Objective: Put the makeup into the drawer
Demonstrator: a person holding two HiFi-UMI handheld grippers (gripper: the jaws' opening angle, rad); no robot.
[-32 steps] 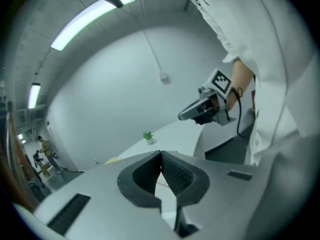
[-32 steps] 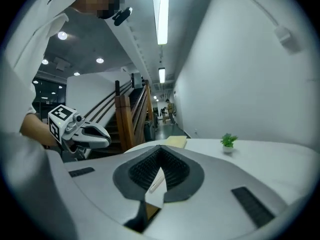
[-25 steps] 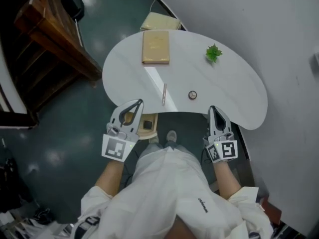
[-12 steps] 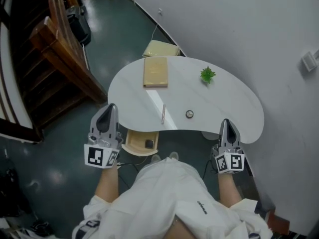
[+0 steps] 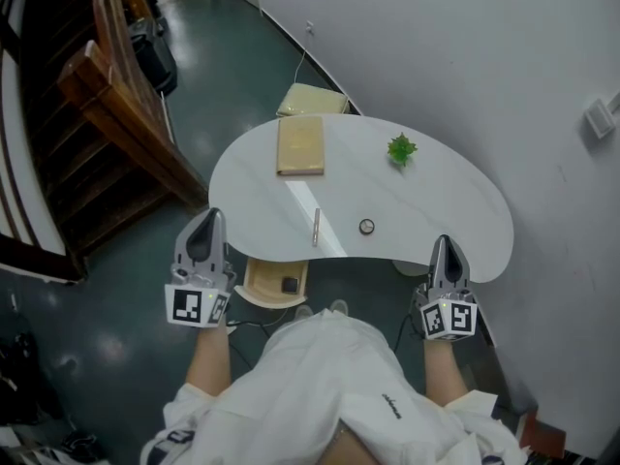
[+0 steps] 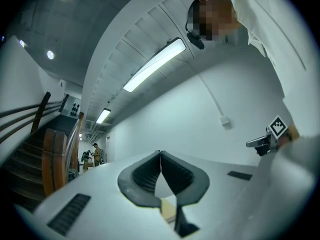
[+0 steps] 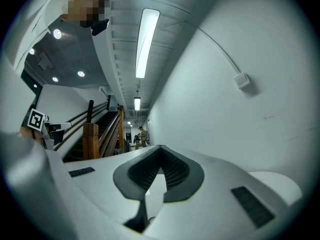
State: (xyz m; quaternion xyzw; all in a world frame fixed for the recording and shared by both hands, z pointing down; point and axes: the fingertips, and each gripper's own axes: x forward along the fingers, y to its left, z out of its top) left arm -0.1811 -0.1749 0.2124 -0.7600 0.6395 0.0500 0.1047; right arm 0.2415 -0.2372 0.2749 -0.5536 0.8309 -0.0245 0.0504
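— What's the room like in the head view?
— Dark green floor (image 5: pixel 116 289), a white wall (image 5: pixel 484 56) and a wooden staircase (image 5: pixel 107 114) at the upper left. A curved white desk (image 5: pixel 436 201) sits mid-frame, with a tan book (image 5: pixel 300 145) and a small plant (image 5: pixel 401 149) towards its upper edge.
— And the makeup?
— A slim stick (image 5: pixel 316 227) and a small round piece (image 5: pixel 366 227) lie near the desk's lower edge, a little apart. I take those for the makeup. Below that edge, left of centre, a pale drawer (image 5: pixel 256 281) stands pulled out with one small dark item (image 5: pixel 289 284) in it. I can't tell what that item is.
— The grippers?
— The left gripper (image 5: pixel 209 223) is at the lower left, off the desk's edge. The right gripper (image 5: pixel 443 248) is at the lower right, by the rim. Neither touches anything.
— The left gripper view?
— Its jaws are pressed together with nothing between them. A tan scrap shows low in the frame beyond them, too blurred to name.
— The right gripper view?
— The same: the jaws meet at the tips and are empty. The staircase is at the left of the frame.
— So how far along?
— The drawer is open, with perhaps one item in. The stick and the round piece are not yet picked up, so I'd judge that most of the work is left.
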